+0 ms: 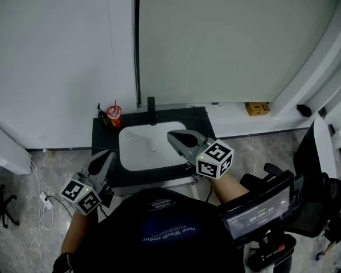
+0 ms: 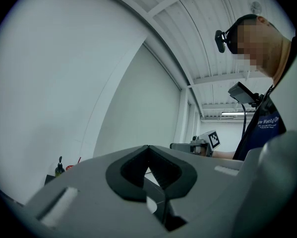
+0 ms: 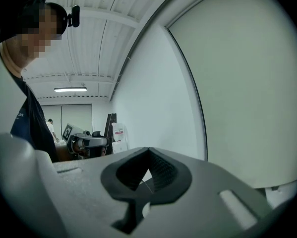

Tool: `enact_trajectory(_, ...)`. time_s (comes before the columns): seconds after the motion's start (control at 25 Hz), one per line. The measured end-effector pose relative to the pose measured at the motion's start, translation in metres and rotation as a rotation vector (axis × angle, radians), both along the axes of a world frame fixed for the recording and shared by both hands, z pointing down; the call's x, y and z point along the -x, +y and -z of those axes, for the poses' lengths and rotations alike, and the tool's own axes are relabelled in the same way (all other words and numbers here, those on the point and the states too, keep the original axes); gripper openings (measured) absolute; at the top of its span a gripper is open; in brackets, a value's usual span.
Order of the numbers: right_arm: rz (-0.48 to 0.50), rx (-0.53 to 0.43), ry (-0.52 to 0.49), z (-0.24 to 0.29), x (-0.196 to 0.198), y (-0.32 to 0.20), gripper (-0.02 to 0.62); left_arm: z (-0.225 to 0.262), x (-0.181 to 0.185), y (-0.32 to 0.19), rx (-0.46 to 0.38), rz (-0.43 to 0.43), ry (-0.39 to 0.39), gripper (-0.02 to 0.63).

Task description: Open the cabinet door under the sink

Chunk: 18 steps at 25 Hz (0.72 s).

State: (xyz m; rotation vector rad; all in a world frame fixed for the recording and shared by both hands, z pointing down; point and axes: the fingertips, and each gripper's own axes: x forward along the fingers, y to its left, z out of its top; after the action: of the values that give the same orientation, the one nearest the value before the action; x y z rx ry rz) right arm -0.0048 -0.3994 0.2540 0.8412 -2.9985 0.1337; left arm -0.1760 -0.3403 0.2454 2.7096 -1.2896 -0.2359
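Nearest the lens is the person's dark shirt (image 1: 159,226), filling 6 o'clock of the head view. Its pale print reads "New World Order", upside down from here. Just beyond it, the left gripper (image 1: 103,159) sits at about 8 o'clock and the right gripper (image 1: 177,137) at about 1 o'clock. Each gripper's own view shows its jaws pressed together with nothing between them.

The white sink (image 1: 127,136) lies at 12 o'clock, set in a dark counter (image 1: 105,138) whose long side runs from 9 to 3 o'clock. A black tap (image 1: 152,111) stands at its far edge, with a red cup (image 1: 114,116) at the far-left corner; the cup's label is too small to read.

The cabinet door is in no view: it must hang below the counter's near edge, hidden by counter and shirt, so its long axis cannot be told. Both gripper views look up at wall and ceiling, so the door lies beneath the jaws and behind their aim. The right gripper hovers over the basin's right rim. The left is by the counter's near-left corner and looks the nearer to the front face.

A small screen (image 1: 260,210) at 4 o'clock shows digits too fine to read.
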Motion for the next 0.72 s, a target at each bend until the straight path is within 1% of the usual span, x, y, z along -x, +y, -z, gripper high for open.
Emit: enact_trajectory(0.72,0.017,0.024,0.025,-0.013,0.001,0.015,0.0,-0.014,-0.007,0.011,0.043,0.0,0.003,0.002)
